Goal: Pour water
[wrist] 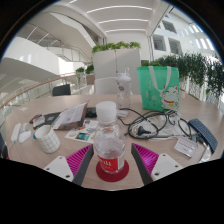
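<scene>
A clear plastic water bottle with a red label stands upright on a dark red round coaster on the table. It stands between the fingers of my gripper, which is open. The left pink pad and the right pink pad each keep a gap from the bottle's sides. The bottle's cap is on. A white paper cup stands to the left, beyond the left finger.
The round wooden table is cluttered: a green bag, black cables, papers and a book, a blue case. White boxes with plants stand behind. Railings run at far left.
</scene>
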The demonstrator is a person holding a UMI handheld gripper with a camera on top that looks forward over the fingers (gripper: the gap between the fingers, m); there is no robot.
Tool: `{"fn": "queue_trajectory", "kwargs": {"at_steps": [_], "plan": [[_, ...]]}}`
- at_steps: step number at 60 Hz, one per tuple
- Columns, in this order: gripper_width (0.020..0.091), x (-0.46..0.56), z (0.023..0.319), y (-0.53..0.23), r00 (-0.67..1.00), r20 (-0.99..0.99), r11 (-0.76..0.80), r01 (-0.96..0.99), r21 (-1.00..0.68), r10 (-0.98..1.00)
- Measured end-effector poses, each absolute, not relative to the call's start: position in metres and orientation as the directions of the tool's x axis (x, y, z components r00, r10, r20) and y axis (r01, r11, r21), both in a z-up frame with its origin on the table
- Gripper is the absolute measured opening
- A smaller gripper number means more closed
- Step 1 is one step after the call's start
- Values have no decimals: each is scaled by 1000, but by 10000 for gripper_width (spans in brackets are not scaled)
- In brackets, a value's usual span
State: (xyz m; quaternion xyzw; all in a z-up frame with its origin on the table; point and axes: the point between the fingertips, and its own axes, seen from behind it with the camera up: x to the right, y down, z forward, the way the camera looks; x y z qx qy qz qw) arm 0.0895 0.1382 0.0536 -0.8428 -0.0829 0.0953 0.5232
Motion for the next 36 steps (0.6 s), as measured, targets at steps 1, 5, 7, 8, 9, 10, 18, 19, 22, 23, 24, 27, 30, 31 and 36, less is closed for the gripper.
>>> {"fn": "queue_trajectory", "kwargs": {"at_steps": [1,5,7,8,9,10,18,19,22,23,24,27,30,31,36], "plan": [[832,89,56,132,967,-83,-446,34,-895,239],[832,91,65,104,968,-117,-470,3,-883,224],[832,92,72,88,968,-127,-482,-7,-876,217],[832,92,77,80,969,-127,-487,-9,-873,210],[834,94,81,72,971,-125,-491,-9,-871,204],[835,95,85,65,973,-120,-492,-7,-871,199],[853,92,133,4,983,-72,-471,18,-882,172],[831,90,138,-4,983,-67,-468,20,-884,170],[833,89,156,-27,988,-49,-465,26,-885,148],[836,89,160,-34,990,-41,-463,28,-886,138],[834,89,163,-37,991,-33,-458,30,-889,128],[833,87,178,-53,995,-14,-439,32,-898,101],[834,86,191,-71,998,1,-432,31,-901,70],[834,86,197,-77,998,2,-431,29,-902,63],[826,78,215,-102,1000,6,-422,15,-907,23]]}}
